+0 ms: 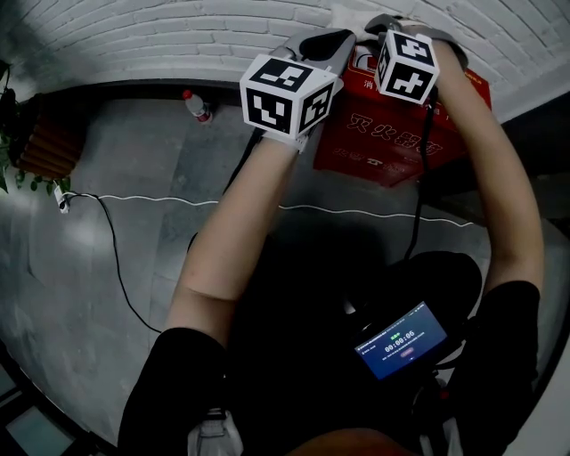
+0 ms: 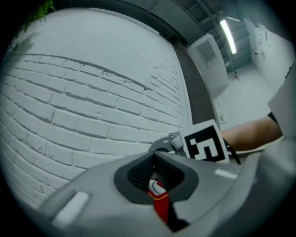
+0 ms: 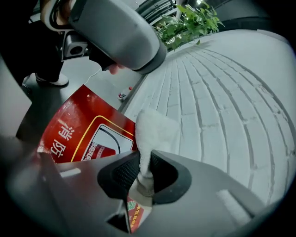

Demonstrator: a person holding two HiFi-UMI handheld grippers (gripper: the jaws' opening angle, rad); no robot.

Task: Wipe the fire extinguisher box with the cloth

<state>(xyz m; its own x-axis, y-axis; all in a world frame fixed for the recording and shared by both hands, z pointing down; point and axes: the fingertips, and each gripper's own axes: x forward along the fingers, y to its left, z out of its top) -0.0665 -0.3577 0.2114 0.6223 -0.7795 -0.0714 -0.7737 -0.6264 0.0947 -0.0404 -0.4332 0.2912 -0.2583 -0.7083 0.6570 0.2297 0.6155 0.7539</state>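
The red fire extinguisher box (image 1: 392, 134) with yellow lettering stands on the floor against the white brick wall. Both grippers hang over its top edge. My right gripper (image 1: 383, 22) is shut on a white cloth (image 3: 155, 134), which sticks up from the jaws next to the box's red face (image 3: 88, 129) and the wall. In its own view the right gripper (image 3: 144, 166) pinches the cloth tightly. My left gripper (image 1: 329, 40) sits just left of it, and in its own view the left gripper (image 2: 154, 159) has its jaws together with nothing held. A strip of the red box (image 2: 160, 208) shows below them.
A small red-capped bottle (image 1: 196, 105) stands by the wall to the left. A white cable (image 1: 178, 200) runs across the grey floor. Green plants (image 1: 13, 169) grow at the far left. A device with a lit screen (image 1: 401, 341) hangs at the person's waist.
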